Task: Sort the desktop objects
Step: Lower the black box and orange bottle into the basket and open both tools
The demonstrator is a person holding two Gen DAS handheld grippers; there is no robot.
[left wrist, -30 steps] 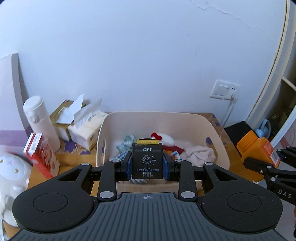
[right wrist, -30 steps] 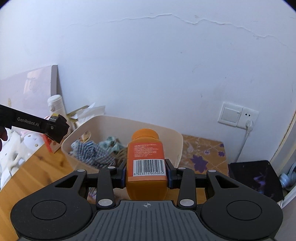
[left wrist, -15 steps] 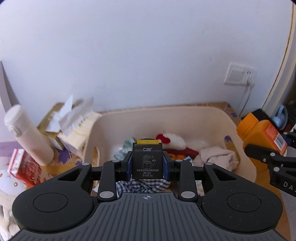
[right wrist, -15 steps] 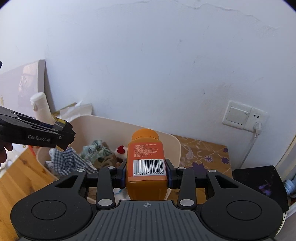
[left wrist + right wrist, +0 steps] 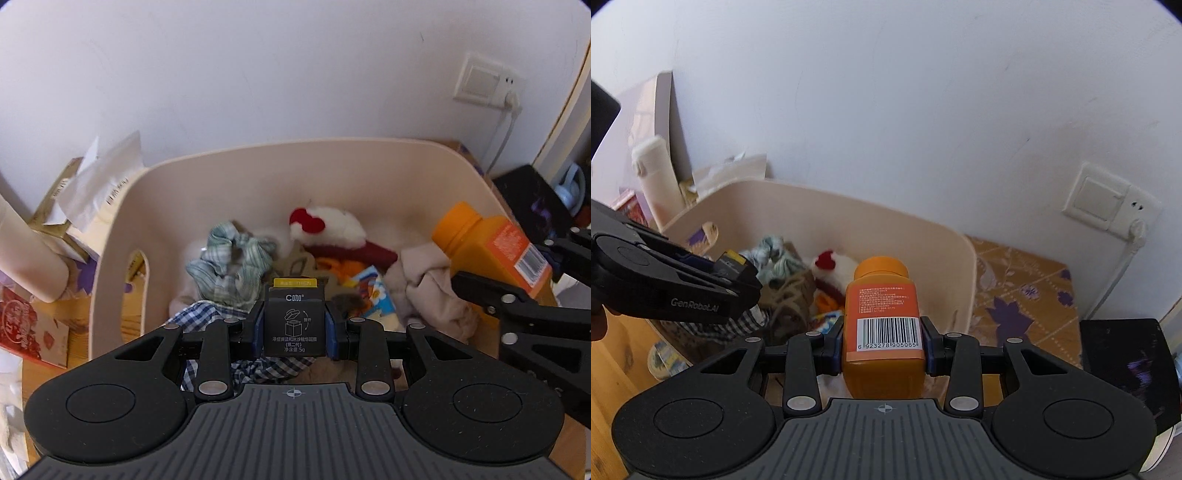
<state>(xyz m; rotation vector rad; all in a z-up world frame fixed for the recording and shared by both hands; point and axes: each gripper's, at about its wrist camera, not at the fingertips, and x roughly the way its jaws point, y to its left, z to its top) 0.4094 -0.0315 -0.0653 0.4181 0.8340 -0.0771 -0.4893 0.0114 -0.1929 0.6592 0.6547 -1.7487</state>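
Both hand-held grippers have dropped in over the beige bin (image 5: 258,173) since a second ago, so I'm now looking right down into it. Going left to right: my left hand-held gripper (image 5: 294,325) is clamped on a small black box (image 5: 294,321) above the checkered cloth (image 5: 207,314), and my right hand-held gripper (image 5: 882,345) is squeezing the orange bottle (image 5: 881,321) over the bin's right end.

my left gripper (image 5: 294,325) covers the lower part of the checked cloth (image 5: 207,314); the small black box (image 5: 294,325) has print too fine to read; the white flask (image 5: 26,254) is cut off at the edge; the orange bottle (image 5: 882,321) hides the basket (image 5: 960,280) floor behind it.
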